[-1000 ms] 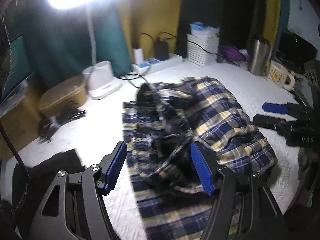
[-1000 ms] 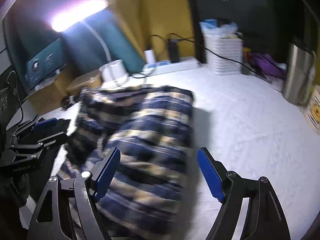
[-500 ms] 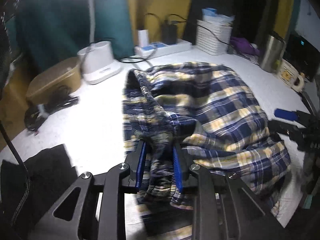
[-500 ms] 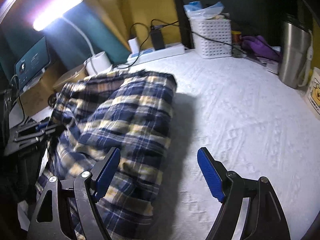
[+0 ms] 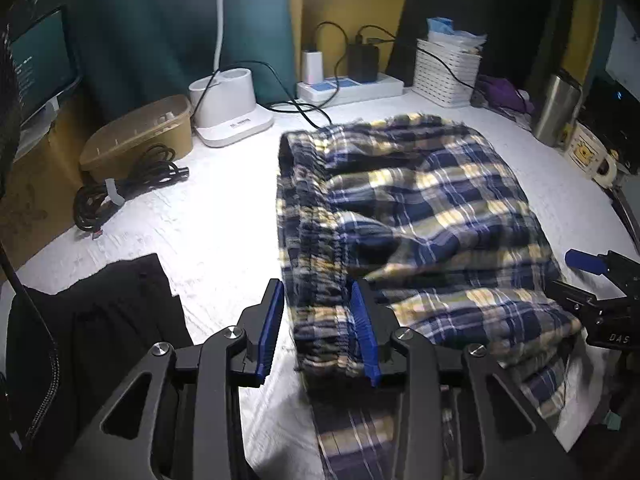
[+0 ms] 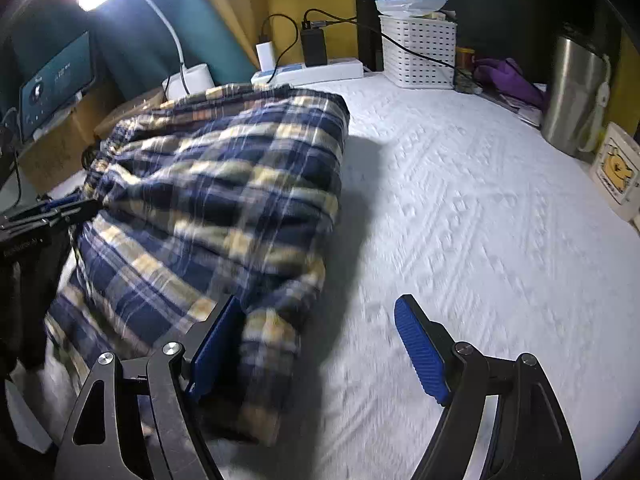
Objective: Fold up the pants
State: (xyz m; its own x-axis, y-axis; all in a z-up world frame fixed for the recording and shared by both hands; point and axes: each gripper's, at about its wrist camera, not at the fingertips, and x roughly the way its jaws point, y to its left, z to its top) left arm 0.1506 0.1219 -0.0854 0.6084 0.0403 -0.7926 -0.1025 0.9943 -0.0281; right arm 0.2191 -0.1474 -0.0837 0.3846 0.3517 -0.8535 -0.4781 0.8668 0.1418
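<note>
Blue-and-yellow plaid pants [image 5: 420, 208] lie folded in a loose heap on the white bedcover [image 6: 480, 220]. Their gathered waistband runs toward my left gripper [image 5: 318, 328] and sits between its blue pads. The jaws are opening: the left pad stands just off the cloth, the right pad [image 5: 362, 328] still touches it. My right gripper [image 6: 316, 348] is open wide at the near right corner of the pants [image 6: 224, 184]. That corner lies between the jaws, against the left pad [image 6: 214, 348], while the right pad hangs over bare cover. Each gripper shows at the edge of the other's view.
A black garment [image 5: 100, 320] lies at the near left. Behind it are a coiled cable [image 5: 124, 192], a brown box [image 5: 136, 140] and a white lamp base [image 5: 228, 108]. A power strip [image 5: 352, 88], white basket [image 6: 420, 52], steel tumbler [image 6: 576, 96] and mug [image 6: 616, 172] line the back and right.
The left gripper shut on the waistband half a second ago and has since loosened. The pants have settled flatter. The right gripper sank and moved in to the pants' near corner.
</note>
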